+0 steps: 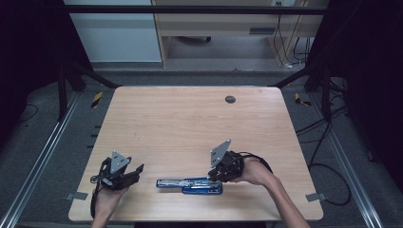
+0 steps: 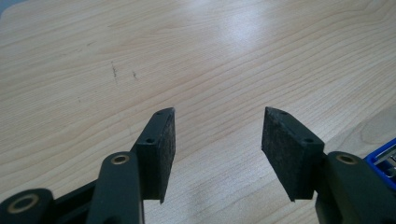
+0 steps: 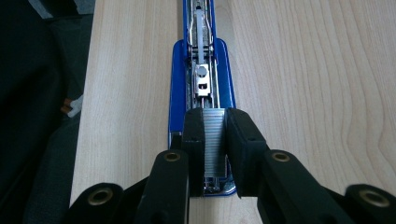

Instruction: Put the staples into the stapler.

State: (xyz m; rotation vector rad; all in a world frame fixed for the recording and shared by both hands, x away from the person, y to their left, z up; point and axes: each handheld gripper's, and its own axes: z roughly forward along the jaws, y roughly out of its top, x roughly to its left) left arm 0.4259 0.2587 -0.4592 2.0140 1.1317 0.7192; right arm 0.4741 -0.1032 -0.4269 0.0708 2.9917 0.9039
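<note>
— Staples? Where?
— Strip of staples (image 3: 215, 142), pinched between the closed jaws of the right gripper (image 3: 215, 140), right over the open blue stapler (image 3: 201, 88) lying flat near the table's (image 1: 190, 123) front edge.
— And the left gripper (image 2: 217, 149)?
— Jaws spread apart, holding nothing, hovering just left of the stapler.

two grippers on the table (image 1: 190, 123): left (image 1: 135, 171) and right (image 1: 212, 175). one blue stapler (image 1: 190, 185), lying opened out flat. one strip of staples (image 3: 215, 144), pinched by the right. one dark round plug (image 1: 230, 99) at the far edge.
</note>
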